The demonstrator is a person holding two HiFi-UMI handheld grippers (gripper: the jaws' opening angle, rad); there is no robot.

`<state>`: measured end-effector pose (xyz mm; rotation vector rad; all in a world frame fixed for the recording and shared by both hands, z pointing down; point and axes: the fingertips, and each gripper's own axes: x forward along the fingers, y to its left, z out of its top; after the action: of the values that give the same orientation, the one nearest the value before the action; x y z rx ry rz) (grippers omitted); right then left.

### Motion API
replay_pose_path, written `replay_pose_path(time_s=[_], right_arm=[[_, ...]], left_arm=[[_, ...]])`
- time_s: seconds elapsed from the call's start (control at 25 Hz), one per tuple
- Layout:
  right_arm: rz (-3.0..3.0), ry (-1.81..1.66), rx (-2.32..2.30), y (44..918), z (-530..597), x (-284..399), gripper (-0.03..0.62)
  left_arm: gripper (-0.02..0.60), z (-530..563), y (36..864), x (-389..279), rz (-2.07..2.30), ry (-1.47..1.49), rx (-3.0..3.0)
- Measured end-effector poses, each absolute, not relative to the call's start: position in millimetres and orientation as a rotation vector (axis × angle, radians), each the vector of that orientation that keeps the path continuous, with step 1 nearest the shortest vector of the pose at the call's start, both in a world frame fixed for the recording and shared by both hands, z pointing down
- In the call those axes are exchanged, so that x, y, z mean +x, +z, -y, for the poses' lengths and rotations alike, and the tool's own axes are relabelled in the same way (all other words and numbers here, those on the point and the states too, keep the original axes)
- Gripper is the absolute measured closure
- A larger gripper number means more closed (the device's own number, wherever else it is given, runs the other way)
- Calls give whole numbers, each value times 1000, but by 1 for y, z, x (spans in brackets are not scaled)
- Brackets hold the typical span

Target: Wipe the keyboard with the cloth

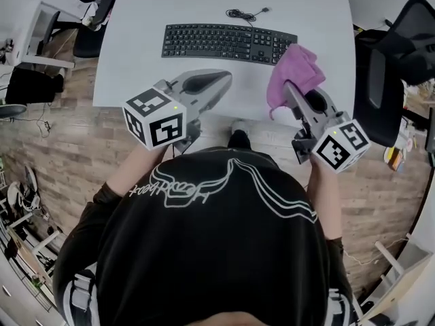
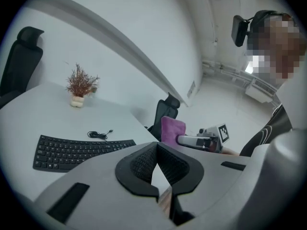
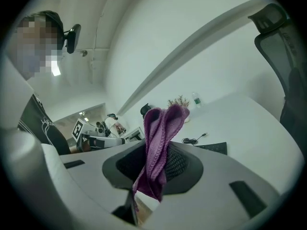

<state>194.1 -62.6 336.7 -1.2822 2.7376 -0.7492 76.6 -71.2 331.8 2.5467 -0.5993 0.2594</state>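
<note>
A black keyboard (image 1: 230,43) lies across the far part of the white table (image 1: 136,66); it also shows in the left gripper view (image 2: 81,152) and partly in the right gripper view (image 3: 213,148). My right gripper (image 1: 289,87) is shut on a purple cloth (image 1: 296,73) and holds it in the air by the keyboard's right end. The cloth (image 3: 160,143) stands up folded between the pads. My left gripper (image 1: 219,80) hovers over the table's near edge, short of the keyboard. It (image 2: 156,147) is shut with nothing in it.
A coiled black cable (image 1: 246,13) lies behind the keyboard. A small potted plant (image 2: 80,85) stands at the table's far side. A black office chair (image 1: 397,53) is right of the table, and another chair (image 1: 88,19) is at the far left. Wooden floor (image 1: 61,148) lies below.
</note>
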Motion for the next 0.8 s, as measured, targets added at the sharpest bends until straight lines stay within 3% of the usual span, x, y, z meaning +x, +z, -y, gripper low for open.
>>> replay_pose_path(time_s=[0.44, 0.8], right_arm=[[-2744, -560, -1234, 280, -58, 87, 530], [-2777, -523, -1204, 264, -134, 47, 530]], left_arm=[[575, -37, 287, -13, 586, 159, 2653], [575, -101, 260, -44, 563, 68, 2701]])
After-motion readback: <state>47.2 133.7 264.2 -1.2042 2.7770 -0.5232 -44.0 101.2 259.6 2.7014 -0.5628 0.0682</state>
